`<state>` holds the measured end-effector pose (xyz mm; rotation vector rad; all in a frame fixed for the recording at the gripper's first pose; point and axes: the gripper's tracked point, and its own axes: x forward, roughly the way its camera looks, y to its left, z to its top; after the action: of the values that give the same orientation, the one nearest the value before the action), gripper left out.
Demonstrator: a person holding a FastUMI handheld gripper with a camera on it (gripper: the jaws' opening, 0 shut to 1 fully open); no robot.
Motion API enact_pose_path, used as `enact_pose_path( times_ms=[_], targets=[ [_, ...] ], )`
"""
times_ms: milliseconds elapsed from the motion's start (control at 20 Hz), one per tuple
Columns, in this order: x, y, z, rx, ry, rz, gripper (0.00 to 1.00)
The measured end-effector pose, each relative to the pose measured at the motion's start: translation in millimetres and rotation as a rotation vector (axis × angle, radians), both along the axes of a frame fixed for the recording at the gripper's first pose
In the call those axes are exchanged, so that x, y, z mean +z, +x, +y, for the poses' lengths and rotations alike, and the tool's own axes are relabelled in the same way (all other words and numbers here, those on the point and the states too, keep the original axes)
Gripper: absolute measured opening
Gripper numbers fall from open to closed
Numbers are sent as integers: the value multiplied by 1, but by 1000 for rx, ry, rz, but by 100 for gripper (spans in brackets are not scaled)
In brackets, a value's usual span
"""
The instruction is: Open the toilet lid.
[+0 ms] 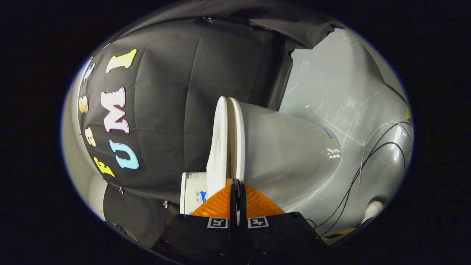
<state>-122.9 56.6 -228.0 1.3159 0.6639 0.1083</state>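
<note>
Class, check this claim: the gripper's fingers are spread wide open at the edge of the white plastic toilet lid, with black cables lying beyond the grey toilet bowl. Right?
Not quite. The gripper has its fingers nearly closed together at the edge of the white plastic toilet lid, as the gripper view shows. The black cables do lie beyond the grey toilet bowl.

Staged bathroom booth: toilet (pixel 279 147) (lid closed) against black cloth wall (pixel 176 110).

The tool (pixel 236 183) shows from behind, its two fingers (pixel 219 203) reaching forward side by side and drawn in until just a thin slit is left between them. Their ribbed inner faces narrow to tips that almost meet. Behind them sit the two dark finger mounts, each bearing a small square marker, level with one another, and the whole tool is rolled sideways against the scene
</note>
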Motion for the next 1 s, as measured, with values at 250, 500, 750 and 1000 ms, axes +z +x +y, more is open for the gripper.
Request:
enact_pose_path(
  times_ms=[250,500,750,1000],
  targets=[
    [4,2,-2,-14,-36,28,5],
    [14,2,-1,8,-125,21,5],
    [31,3,3,6,-204,-24,5],
    [62,4,12,28,-291,-56,5]
  ],
)
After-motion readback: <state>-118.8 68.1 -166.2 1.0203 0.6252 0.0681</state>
